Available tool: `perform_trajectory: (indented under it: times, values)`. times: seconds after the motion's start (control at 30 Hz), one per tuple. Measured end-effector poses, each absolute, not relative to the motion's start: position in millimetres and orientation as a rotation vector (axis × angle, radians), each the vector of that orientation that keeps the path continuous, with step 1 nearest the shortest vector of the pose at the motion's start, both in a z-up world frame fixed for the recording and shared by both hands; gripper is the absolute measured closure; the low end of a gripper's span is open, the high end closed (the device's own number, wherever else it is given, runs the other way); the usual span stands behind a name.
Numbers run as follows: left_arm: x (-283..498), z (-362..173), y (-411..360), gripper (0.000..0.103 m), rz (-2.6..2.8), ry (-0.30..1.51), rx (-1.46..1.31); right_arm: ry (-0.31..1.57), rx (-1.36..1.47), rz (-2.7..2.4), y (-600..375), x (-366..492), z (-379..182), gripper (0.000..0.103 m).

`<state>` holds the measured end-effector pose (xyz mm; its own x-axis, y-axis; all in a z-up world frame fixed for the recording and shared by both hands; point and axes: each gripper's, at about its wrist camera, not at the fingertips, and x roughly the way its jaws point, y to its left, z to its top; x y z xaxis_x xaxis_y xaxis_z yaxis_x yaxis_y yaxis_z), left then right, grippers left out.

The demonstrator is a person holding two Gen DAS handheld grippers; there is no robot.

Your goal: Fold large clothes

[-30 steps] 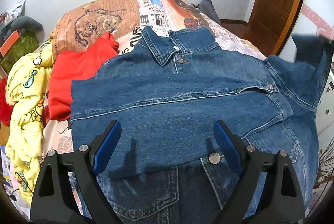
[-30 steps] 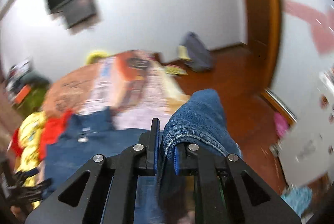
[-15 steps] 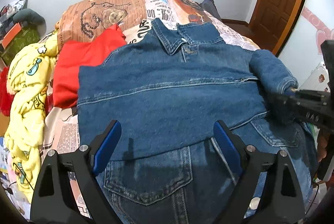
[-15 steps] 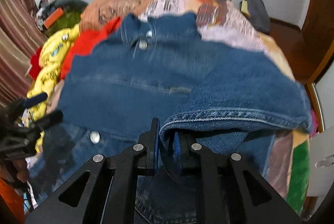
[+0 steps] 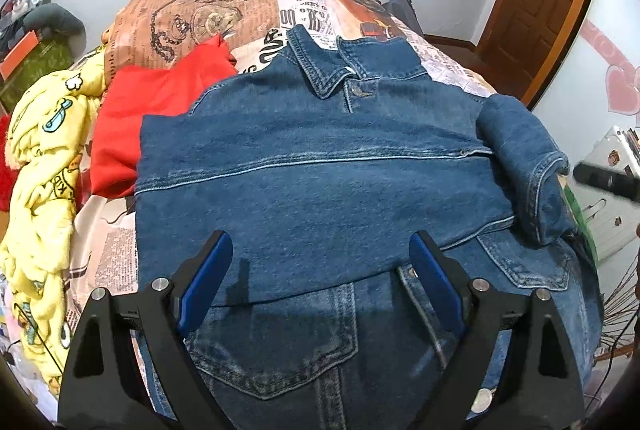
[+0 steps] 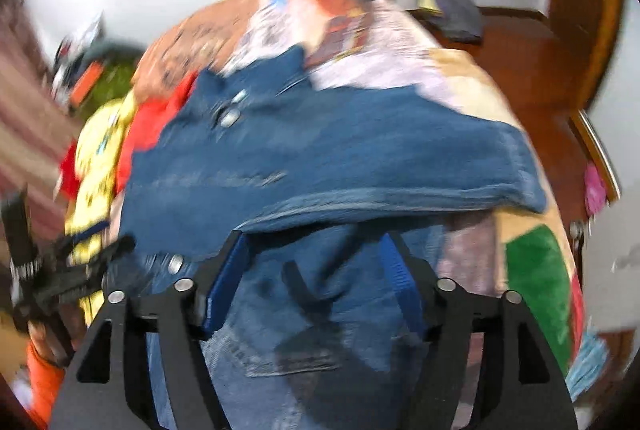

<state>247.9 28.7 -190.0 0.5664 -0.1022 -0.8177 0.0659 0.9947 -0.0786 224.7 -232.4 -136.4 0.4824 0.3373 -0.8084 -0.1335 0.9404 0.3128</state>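
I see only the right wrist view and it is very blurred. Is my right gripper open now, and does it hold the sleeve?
Observer: The right gripper is open; nothing is between its fingers. In the left wrist view the sleeve lies folded across the denim jacket.
Operator: And the left gripper?
Observer: The left gripper is open above the jacket and holds nothing.
Operator: What lies beside the jacket?
Observer: A red garment, partly under the jacket's edge.
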Motion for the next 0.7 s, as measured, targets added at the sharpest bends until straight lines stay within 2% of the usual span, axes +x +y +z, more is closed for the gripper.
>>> perform_trajectory:
  times: [0.23, 0.53, 0.63, 0.7]
  values:
    - [252, -189, 21, 0.013, -0.106, 0.970, -0.032, 1.069, 0.542, 0.106, -304, 254, -173, 0.036]
    - [259, -195, 17, 0.013, -0.081, 0.996, -0.013, 1.056, 0.722, 0.048, -329, 284, -208, 0.038]
    - [260, -196, 15, 0.013, -0.079, 0.996, -0.007, 1.042, 0.700, 0.039, -332, 291, -206, 0.062]
    - [260, -195, 16, 0.013, -0.078, 0.990, 0.000, 1.029, 0.640, 0.044, -327, 295, -195, 0.083]
